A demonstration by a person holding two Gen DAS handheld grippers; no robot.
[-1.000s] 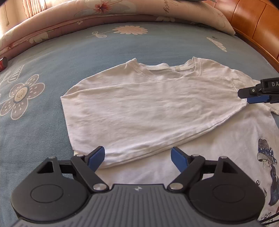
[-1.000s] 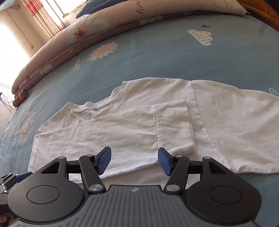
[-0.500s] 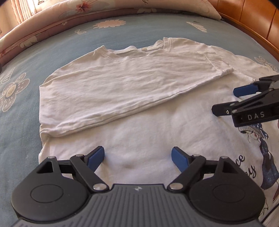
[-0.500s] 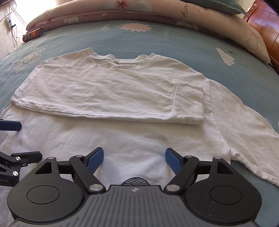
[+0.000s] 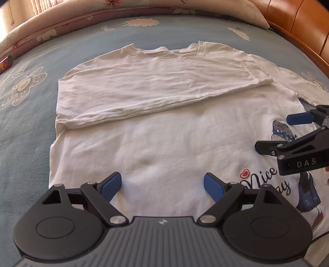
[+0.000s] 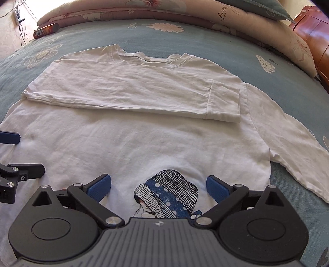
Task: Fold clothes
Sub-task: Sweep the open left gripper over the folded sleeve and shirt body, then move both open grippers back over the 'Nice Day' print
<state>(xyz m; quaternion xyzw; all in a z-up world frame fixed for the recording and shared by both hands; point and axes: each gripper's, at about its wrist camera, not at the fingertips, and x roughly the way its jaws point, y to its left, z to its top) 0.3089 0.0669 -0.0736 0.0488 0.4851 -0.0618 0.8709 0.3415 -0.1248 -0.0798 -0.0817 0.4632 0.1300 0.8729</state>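
A white T-shirt [image 5: 164,139] with a printed girl in a blue headscarf [image 6: 168,193] lies flat on the bed. Its far side is folded over toward the middle, and the folded flap [image 6: 127,90] ends in a short sleeve. The other sleeve [image 6: 287,143] spreads out to the right. My left gripper [image 5: 162,187] hovers open over the near plain part of the shirt. My right gripper [image 6: 158,188] stands over the print with its jaws opening wide; nothing is pinched between them. Each gripper shows at the edge of the other's view: the right gripper [image 5: 287,133], the left gripper [image 6: 18,154].
The blue bedspread [image 5: 30,115] has flower prints. A rolled floral quilt [image 6: 185,10] lines the far side. A wooden headboard [image 5: 298,18] stands at the far right. A red can [image 6: 46,29] lies at the far left edge of the bed.
Both grippers have drawn back from the folded flap toward the shirt's near part. The right gripper's view has rolled level and its jaws have spread wider. The flap lies where it was laid.
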